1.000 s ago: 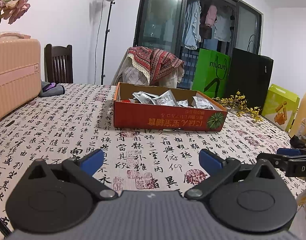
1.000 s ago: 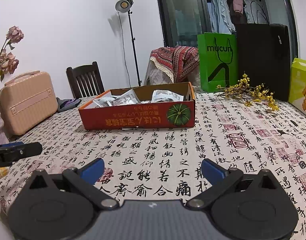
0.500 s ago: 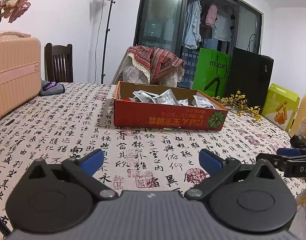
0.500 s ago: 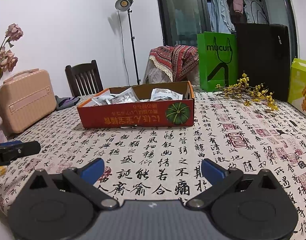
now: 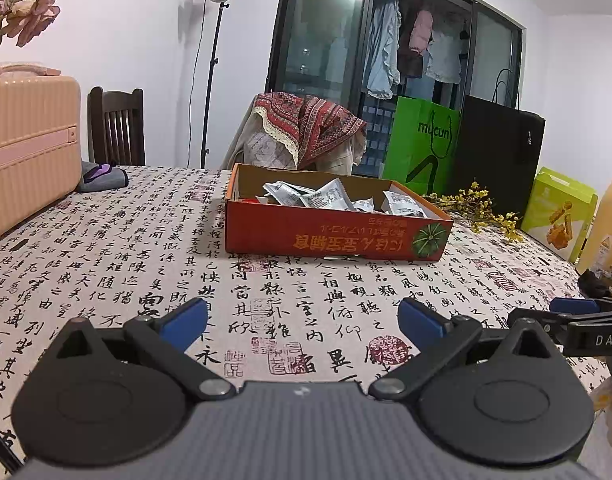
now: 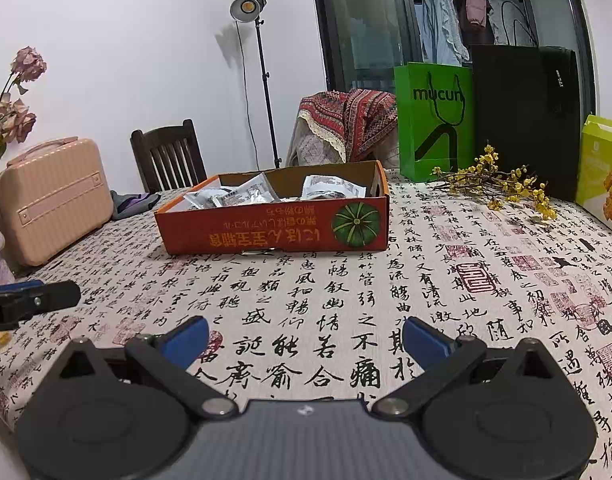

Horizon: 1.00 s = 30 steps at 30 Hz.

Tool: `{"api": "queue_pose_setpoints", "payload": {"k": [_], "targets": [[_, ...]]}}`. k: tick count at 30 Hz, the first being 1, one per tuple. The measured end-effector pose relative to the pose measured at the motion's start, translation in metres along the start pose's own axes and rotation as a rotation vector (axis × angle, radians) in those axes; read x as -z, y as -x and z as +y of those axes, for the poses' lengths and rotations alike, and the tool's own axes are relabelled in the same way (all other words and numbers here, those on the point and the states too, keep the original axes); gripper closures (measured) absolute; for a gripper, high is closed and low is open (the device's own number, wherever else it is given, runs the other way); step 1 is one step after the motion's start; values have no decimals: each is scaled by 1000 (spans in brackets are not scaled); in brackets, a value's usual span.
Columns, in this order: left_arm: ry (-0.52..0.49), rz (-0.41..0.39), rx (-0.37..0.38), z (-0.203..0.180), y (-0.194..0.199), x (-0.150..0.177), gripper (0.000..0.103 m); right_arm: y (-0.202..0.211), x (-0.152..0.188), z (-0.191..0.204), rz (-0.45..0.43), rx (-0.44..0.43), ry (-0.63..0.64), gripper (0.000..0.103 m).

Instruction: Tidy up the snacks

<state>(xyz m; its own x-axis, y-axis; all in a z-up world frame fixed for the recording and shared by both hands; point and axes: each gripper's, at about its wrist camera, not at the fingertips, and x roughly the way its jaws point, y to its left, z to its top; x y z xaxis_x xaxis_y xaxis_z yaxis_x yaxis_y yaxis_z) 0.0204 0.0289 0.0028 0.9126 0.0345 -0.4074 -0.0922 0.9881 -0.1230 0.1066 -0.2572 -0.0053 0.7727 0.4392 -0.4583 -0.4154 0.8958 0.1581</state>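
A red cardboard box (image 5: 329,236) (image 6: 274,228) stands mid-table and holds several silver snack packets (image 5: 325,198) (image 6: 242,196). My left gripper (image 5: 302,322) hovers low over the calligraphy tablecloth, well short of the box, open and holding nothing. My right gripper (image 6: 304,338) is also open and holds nothing, about the same distance from the box. The right gripper's fingers (image 5: 569,314) show at the right edge of the left wrist view. The left gripper's fingers (image 6: 34,298) show at the left edge of the right wrist view.
A pink suitcase (image 5: 26,148) (image 6: 54,196) sits at the table's left. Behind and right of the box stand a green bag (image 5: 421,144) (image 6: 433,120), a black bag (image 6: 525,120), yellow flower sprigs (image 6: 501,184) and a lime snack carton (image 5: 557,212). A dark chair (image 6: 168,156) stands behind.
Both grippers have stayed open. The right wrist view has shifted slightly, with the box sliding a little within it; the left wrist view is almost unchanged.
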Motion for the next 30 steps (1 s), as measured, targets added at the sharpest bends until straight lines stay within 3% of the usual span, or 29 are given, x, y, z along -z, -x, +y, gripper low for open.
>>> {"api": "queue_pose_setpoints", "payload": {"k": [30], "targets": [[-11,-13,40,-4,0,3,0,-5,7,-1,14,-5,-5,0]]}}
